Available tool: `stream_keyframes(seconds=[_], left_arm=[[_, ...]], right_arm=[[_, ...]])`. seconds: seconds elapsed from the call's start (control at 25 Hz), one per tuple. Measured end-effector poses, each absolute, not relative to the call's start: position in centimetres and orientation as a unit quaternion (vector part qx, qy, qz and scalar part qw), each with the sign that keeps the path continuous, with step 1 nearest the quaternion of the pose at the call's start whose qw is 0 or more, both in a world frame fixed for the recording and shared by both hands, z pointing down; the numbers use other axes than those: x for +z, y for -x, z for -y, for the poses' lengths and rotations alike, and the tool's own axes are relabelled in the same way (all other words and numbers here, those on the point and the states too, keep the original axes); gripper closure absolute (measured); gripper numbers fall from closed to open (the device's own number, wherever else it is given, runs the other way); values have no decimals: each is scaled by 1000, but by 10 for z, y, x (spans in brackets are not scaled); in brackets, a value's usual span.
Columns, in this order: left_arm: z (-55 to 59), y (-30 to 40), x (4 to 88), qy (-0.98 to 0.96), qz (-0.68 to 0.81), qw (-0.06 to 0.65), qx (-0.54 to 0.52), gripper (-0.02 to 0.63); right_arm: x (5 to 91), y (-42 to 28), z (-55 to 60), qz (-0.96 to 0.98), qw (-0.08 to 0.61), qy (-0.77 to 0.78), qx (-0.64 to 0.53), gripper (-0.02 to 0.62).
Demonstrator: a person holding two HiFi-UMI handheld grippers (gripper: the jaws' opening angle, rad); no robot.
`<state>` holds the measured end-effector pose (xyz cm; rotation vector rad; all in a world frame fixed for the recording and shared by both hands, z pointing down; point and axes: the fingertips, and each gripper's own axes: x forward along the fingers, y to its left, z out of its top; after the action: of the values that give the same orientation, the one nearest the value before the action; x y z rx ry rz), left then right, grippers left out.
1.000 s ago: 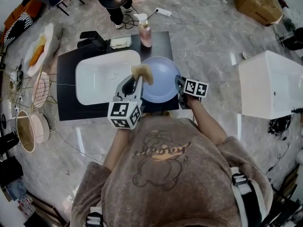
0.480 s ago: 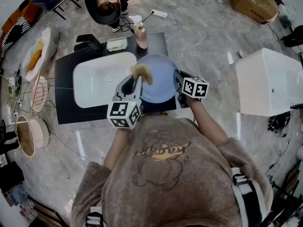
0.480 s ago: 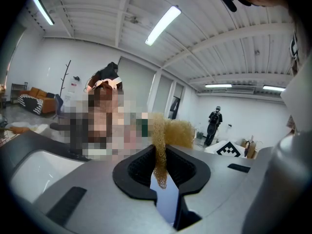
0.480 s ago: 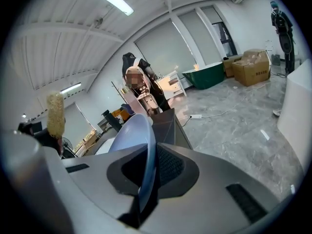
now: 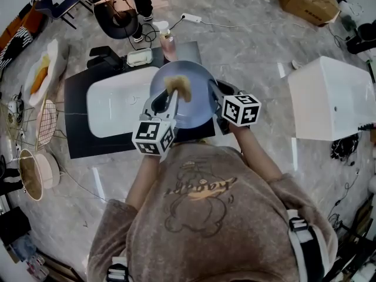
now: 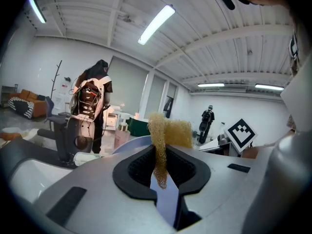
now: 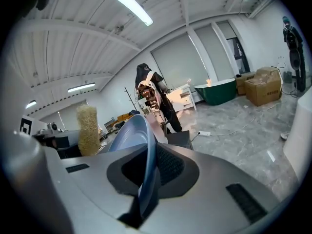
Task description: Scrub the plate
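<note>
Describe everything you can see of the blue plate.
The plate is round, pale blue and glossy, with a shallow hollow and a thin raised rim. The right gripper is shut on its right rim, holding it with the hollow face toward the head view, over the right edge of the white sink. The yellow sponge in the left gripper lies across its face; contact is unclear.

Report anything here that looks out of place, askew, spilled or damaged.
Nothing looks spilled or damaged. Only the blue plate is askew. It stands steeply tilted beside the white sink, pinched at its rim by the right claw. The left claw holds a yellow scrubber in front of its face. That fits scrubbing.
</note>
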<state>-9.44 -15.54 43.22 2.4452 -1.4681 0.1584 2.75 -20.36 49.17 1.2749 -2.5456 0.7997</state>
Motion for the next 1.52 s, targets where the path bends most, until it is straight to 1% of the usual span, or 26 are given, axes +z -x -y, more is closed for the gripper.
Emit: stream_keyframes(seconds=[0.36, 0.68, 1.16, 1.52], left_arm=[[180, 66, 446, -866, 465, 119, 138, 541], [190, 37, 455, -879, 429, 82, 190, 541], [202, 16, 456, -880, 420, 59, 214, 541], [218, 30, 453, -870, 437, 47, 225, 541]], right_arm=[[475, -22, 191, 863, 90, -422, 264, 571], [469, -19, 189, 865, 92, -418, 262, 571], [463, -20, 190, 869, 106, -418, 242, 572], [464, -22, 192, 871, 102, -417, 240, 572]])
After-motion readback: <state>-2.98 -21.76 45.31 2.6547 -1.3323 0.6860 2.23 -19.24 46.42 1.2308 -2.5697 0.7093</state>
